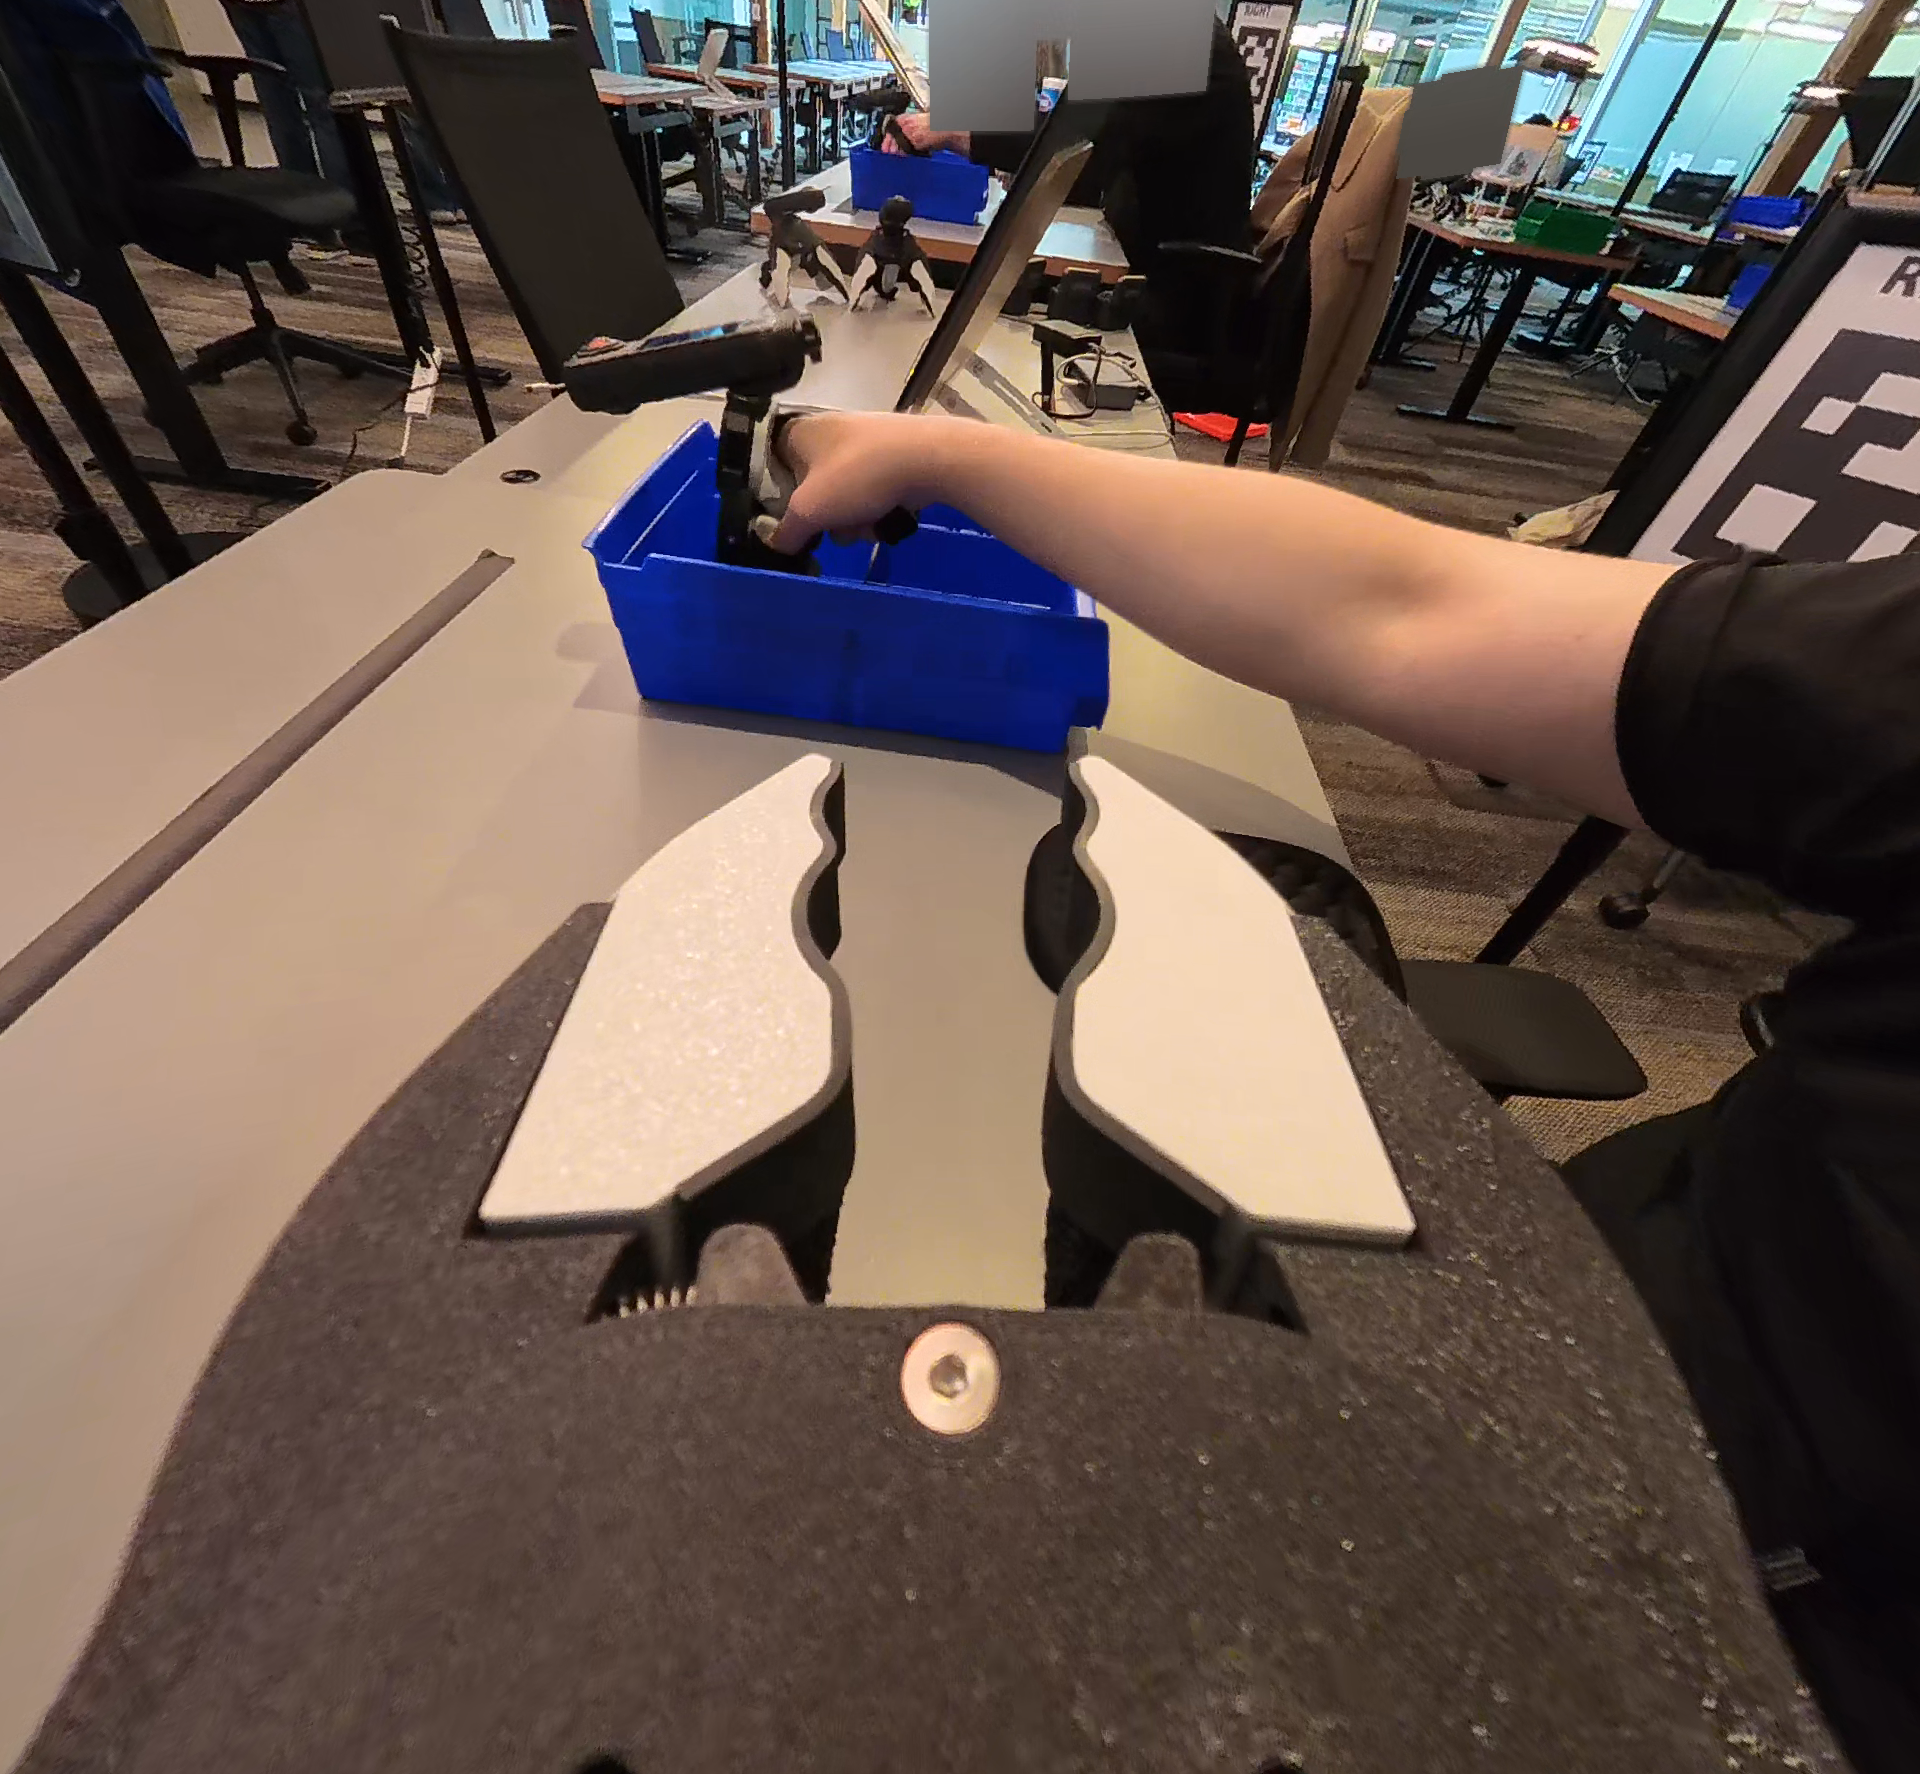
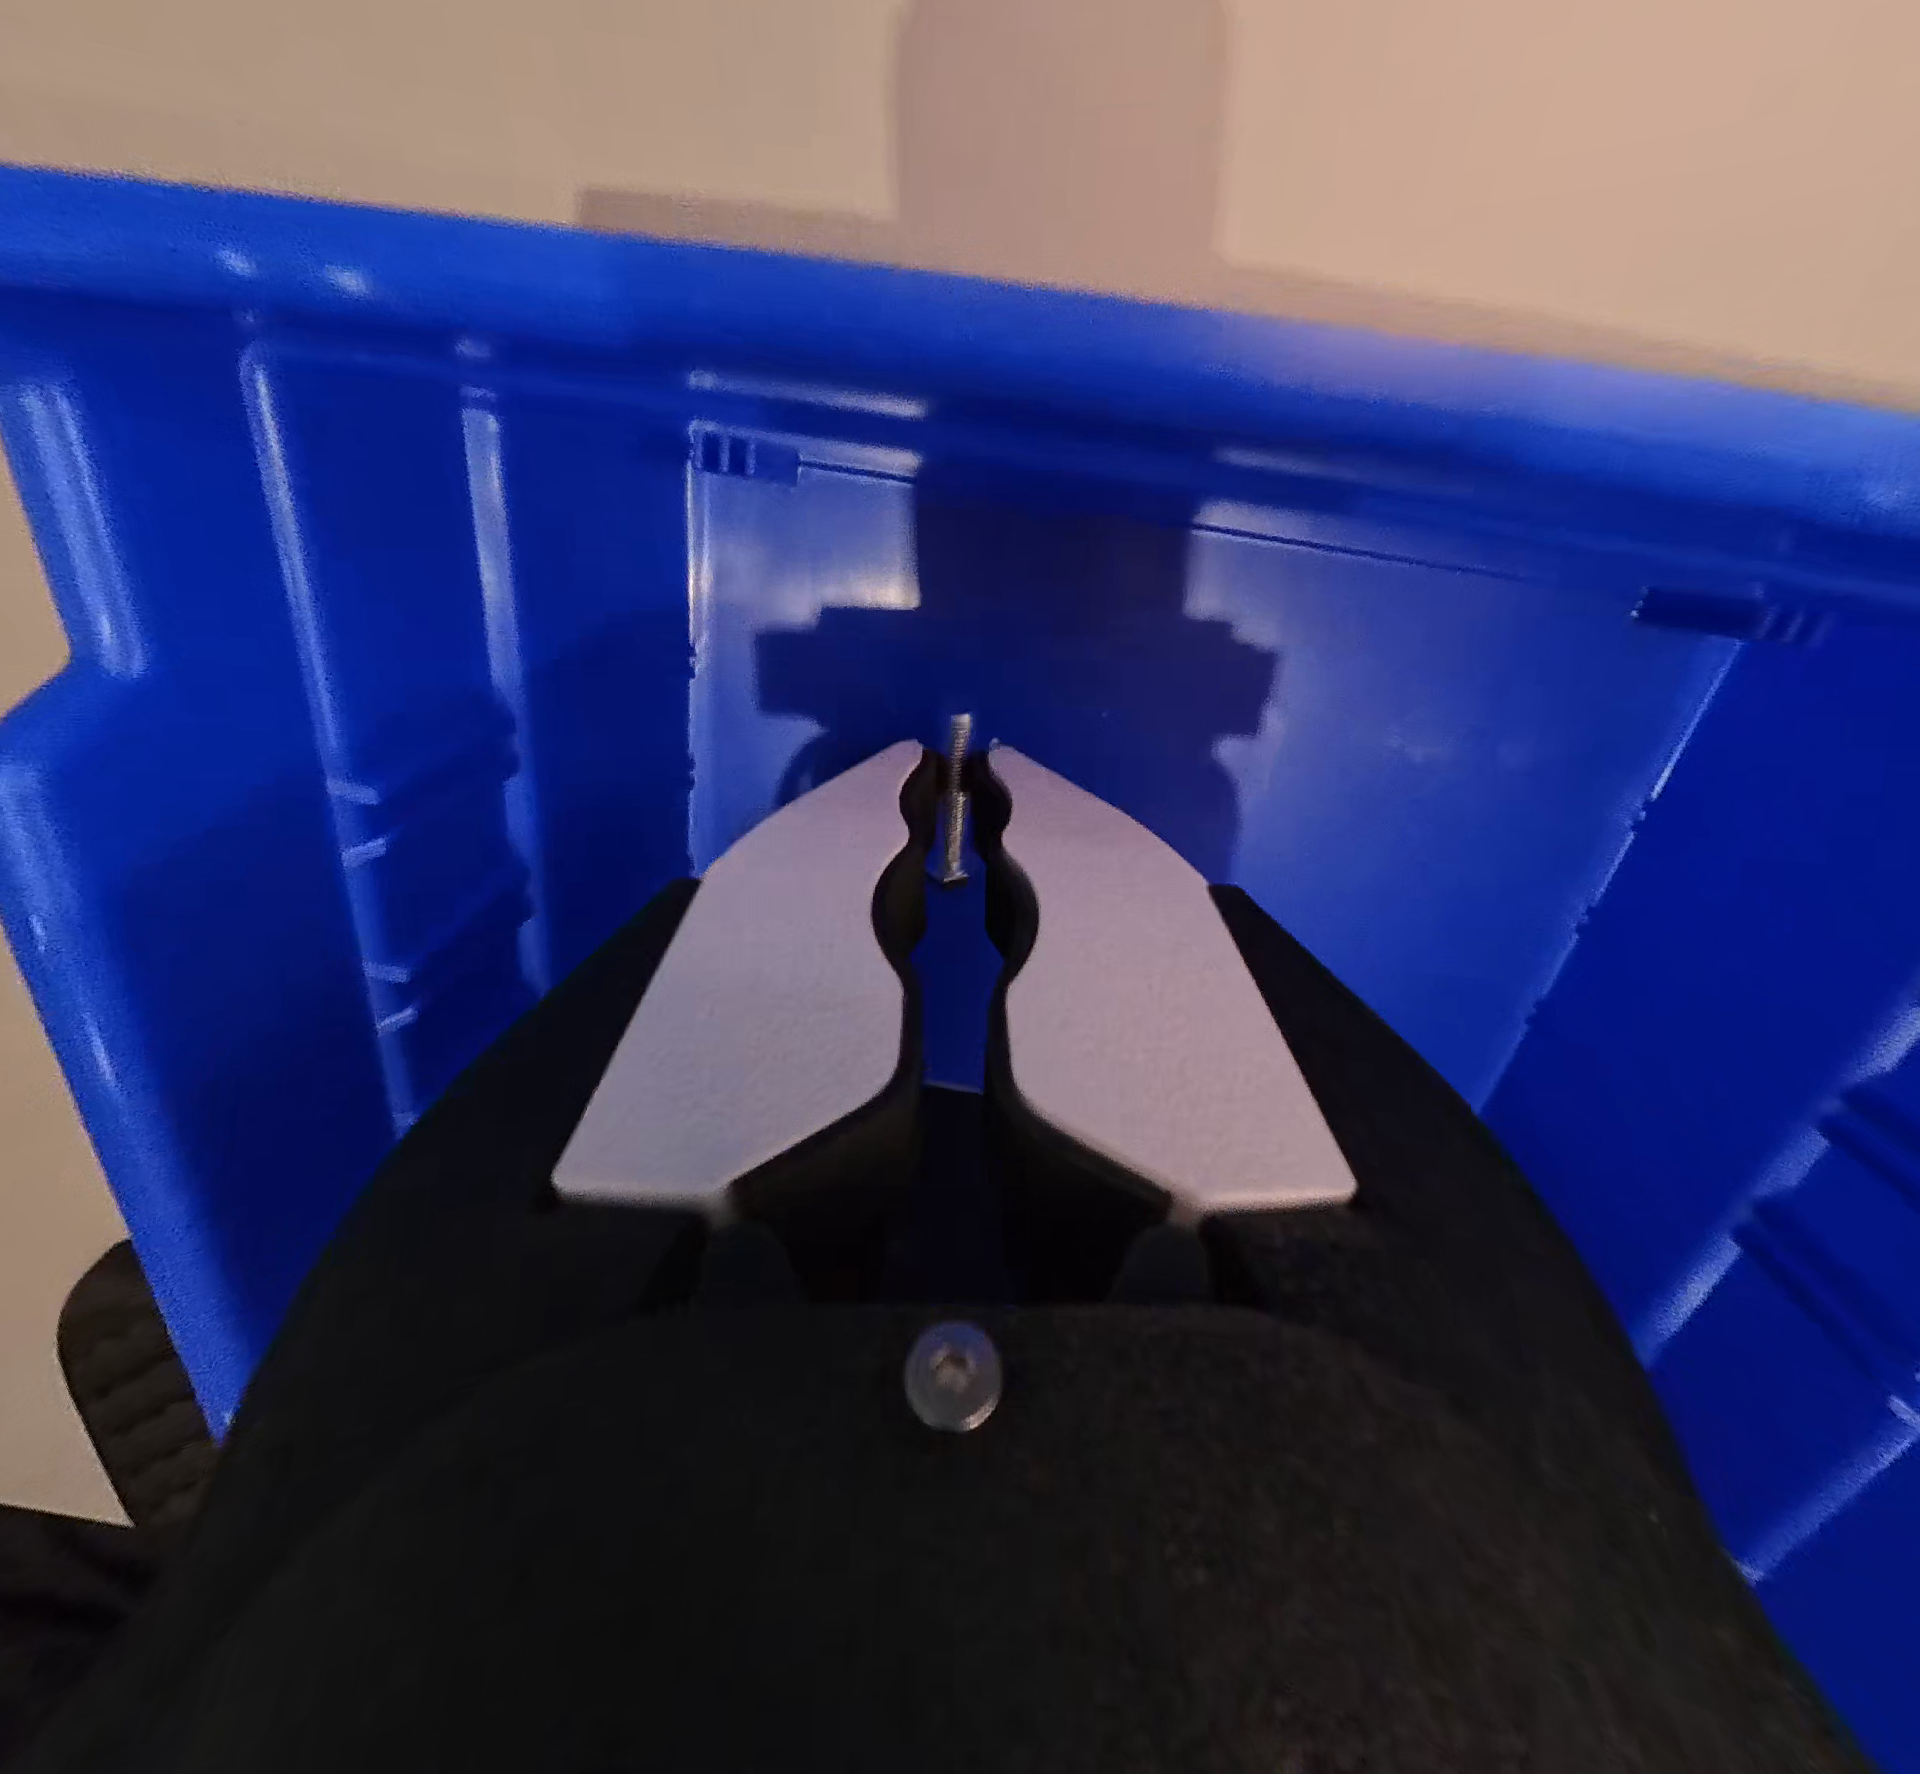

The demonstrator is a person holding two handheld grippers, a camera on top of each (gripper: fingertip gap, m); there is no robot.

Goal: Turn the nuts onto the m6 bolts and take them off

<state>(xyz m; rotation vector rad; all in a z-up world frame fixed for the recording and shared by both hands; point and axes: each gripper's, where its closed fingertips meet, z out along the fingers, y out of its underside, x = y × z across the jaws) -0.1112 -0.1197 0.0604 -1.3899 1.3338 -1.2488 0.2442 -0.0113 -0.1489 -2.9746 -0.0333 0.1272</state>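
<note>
A blue plastic bin (image 1: 852,654) stands on the grey table (image 1: 312,789). My right gripper (image 2: 956,758) is inside the bin (image 2: 1351,737), shut on a small silver bolt (image 2: 956,799) that lies along the fingers with its head toward the camera. In the left wrist view a hand holds that right gripper (image 1: 769,550) down in the bin. My left gripper (image 1: 951,779) is open and empty, above the table just short of the bin's near wall. No nuts show in either view.
A tilted dark panel (image 1: 997,270) stands behind the bin. Two spare grippers (image 1: 852,259) and a second blue bin (image 1: 920,181) sit farther back on the table. A black-and-white marker board (image 1: 1818,394) stands at the right. Chairs and desks fill the room. Across from one pair of fingers to the other is roughly 45 cm.
</note>
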